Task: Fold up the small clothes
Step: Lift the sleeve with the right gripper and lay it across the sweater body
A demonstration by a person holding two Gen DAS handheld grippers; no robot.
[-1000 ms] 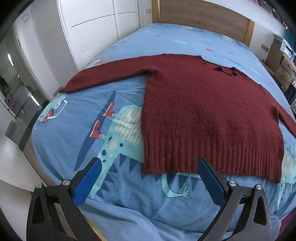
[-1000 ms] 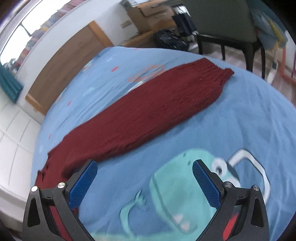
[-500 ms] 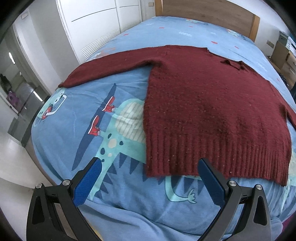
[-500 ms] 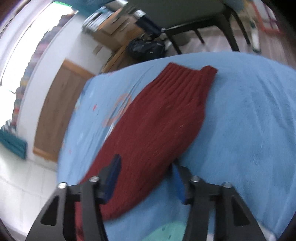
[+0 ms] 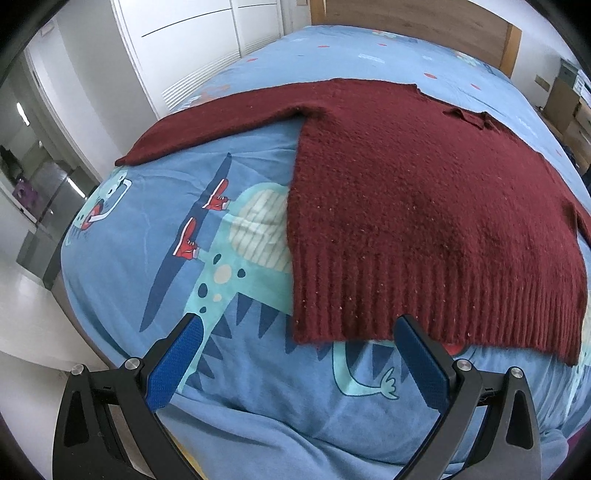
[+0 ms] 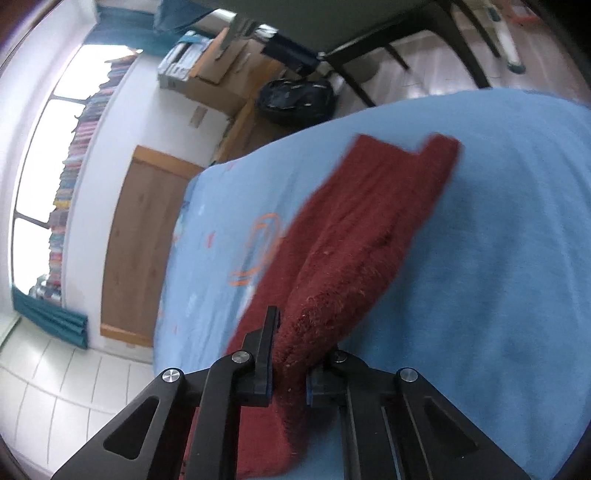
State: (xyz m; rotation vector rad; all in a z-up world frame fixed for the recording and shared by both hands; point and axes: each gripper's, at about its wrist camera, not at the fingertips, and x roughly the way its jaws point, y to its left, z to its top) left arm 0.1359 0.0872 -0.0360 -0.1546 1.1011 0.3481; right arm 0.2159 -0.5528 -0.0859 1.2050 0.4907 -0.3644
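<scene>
- Left gripper [image 5: 295,354] hangs above the foot end of the bed [image 5: 122,236], fingers [image 5: 177,363] spread wide, nothing between them but blue bedcover.
- The maroon sweater [image 5: 413,206] lies flat on that bedcover, filling the left view from centre out to 3 o'clock.
- Its ribbed hem [image 5: 443,306] runs across the lower half of the picture. The hem's near corner sits between the two blue pads; from here I cannot tell whether either pad touches the knit.
- One sleeve [image 5: 229,118] stretches out flat towards 10 o'clock, cuff close to the bed's edge.
- The neckline sits at about 1 o'clock, towards the wooden headboard [image 5: 413,18].
- A cartoon dinosaur print [image 5: 229,273] shows on the cover at 8 o'clock of the sweater's body.
- Over to the right gripper [image 6: 290,373]: its jaws have just been closing, and now they are clamped tight on the sweater's other sleeve [image 6: 354,258].
- That sleeve is bunched into a ridge between the pads, the knit puckered up where it is pinched.
- From the pinch it runs away to 1 o'clock, cuff lying on the bedcover.
- The right view is tilted and a bit blurred; a dark chair [image 6: 388,44] and cardboard boxes [image 6: 218,70] stand beyond the bed at 12 o'clock.
</scene>
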